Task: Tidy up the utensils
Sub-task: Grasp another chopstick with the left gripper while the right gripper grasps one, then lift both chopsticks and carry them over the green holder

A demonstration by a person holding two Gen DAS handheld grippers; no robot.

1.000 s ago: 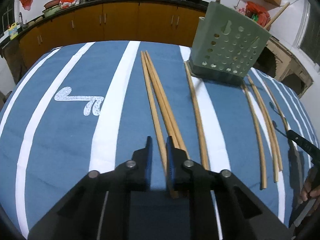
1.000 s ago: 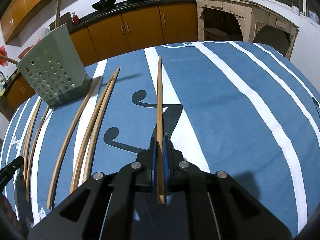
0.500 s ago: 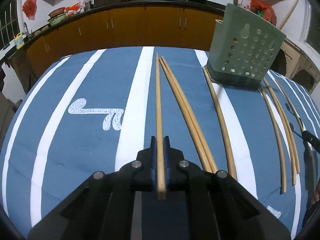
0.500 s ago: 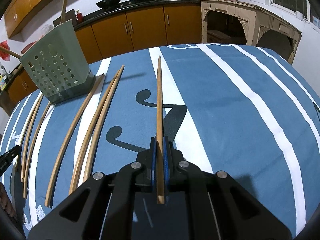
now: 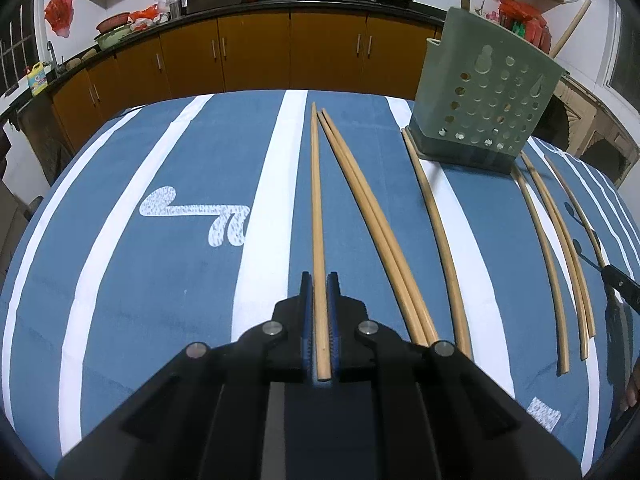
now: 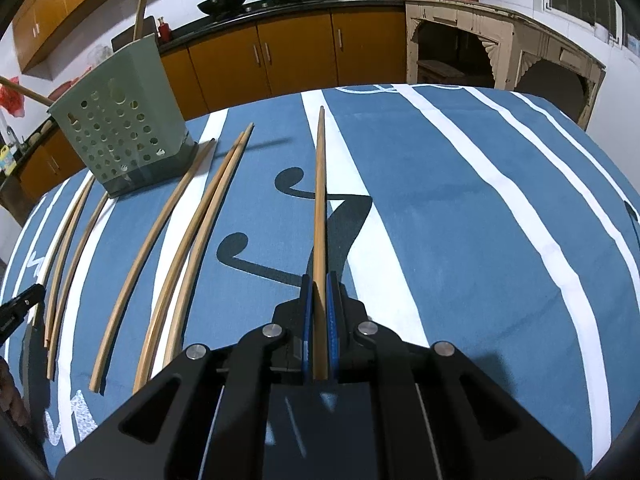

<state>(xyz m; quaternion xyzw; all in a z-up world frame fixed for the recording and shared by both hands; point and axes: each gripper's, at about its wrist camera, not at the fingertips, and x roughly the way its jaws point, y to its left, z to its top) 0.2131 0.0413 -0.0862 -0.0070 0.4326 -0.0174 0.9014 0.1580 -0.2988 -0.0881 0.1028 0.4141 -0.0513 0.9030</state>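
My left gripper [image 5: 319,312] is clamped on one long round wooden chopstick [image 5: 317,208], blue ribbed pads pinching its near end while the rest runs straight ahead. My right gripper [image 6: 319,312] is squeezed on another chopstick [image 6: 320,200], same smooth pale wood, tapering toward the far tip. Loose chopsticks [image 5: 376,224] lie in rows on the tabletop [image 5: 160,280], which has a blue cloth with white stripes, a bit fuzzy looking. The sage-green plastic utensil holder [image 5: 486,92], boxy with round drain holes and a dark base, stands at the far end, tilted-looking through the fisheye.
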